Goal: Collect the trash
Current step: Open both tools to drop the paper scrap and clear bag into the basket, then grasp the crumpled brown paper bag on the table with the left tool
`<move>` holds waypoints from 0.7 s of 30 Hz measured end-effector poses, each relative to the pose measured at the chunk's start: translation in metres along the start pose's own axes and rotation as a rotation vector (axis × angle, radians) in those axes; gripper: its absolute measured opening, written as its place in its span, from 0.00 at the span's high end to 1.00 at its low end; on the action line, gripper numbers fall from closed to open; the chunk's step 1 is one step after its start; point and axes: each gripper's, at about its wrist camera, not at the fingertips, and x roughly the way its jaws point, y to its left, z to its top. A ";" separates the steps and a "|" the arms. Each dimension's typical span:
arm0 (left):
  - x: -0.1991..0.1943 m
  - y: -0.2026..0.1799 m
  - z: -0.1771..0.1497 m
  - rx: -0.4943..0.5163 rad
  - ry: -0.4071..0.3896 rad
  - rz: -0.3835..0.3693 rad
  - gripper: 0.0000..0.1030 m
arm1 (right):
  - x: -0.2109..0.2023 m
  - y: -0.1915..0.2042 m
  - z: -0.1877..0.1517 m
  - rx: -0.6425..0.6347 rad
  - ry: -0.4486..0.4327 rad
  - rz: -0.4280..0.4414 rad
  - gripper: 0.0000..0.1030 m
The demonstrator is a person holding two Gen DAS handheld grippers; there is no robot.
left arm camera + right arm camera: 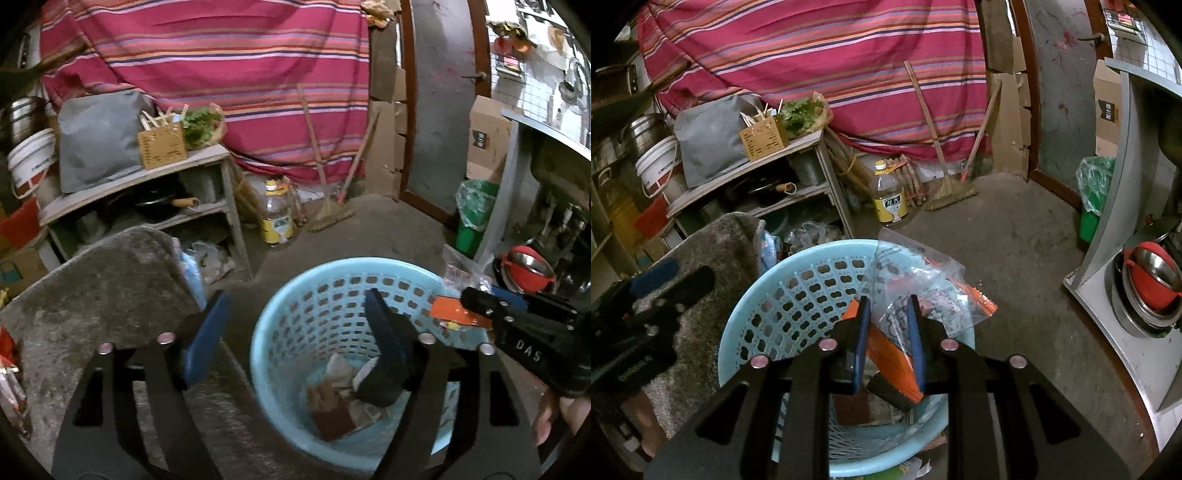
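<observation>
Pale blue perforated basket (798, 295) sits on the floor, paper scraps inside. The right gripper (888, 325) pinches a clear, crinkly plastic bag (923, 273) above its rim; light, slippery. The left gripper (295, 328) spreads wide, empty.

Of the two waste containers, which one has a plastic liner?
The green bin by the door frame; a thin bag lines its rim. The blue perforated basket under the grippers has none.
</observation>
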 end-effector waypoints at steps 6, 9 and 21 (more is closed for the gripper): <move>-0.026 0.042 -0.009 -0.043 -0.017 0.072 0.13 | 0.007 0.011 -0.003 -0.021 0.018 0.012 0.80; -0.047 0.074 -0.019 -0.068 -0.027 0.128 0.09 | 0.014 0.022 -0.004 -0.037 0.030 0.013 0.79; -0.114 0.204 -0.056 -0.176 -0.029 0.352 0.05 | 0.049 0.051 -0.012 -0.051 0.107 -0.091 0.30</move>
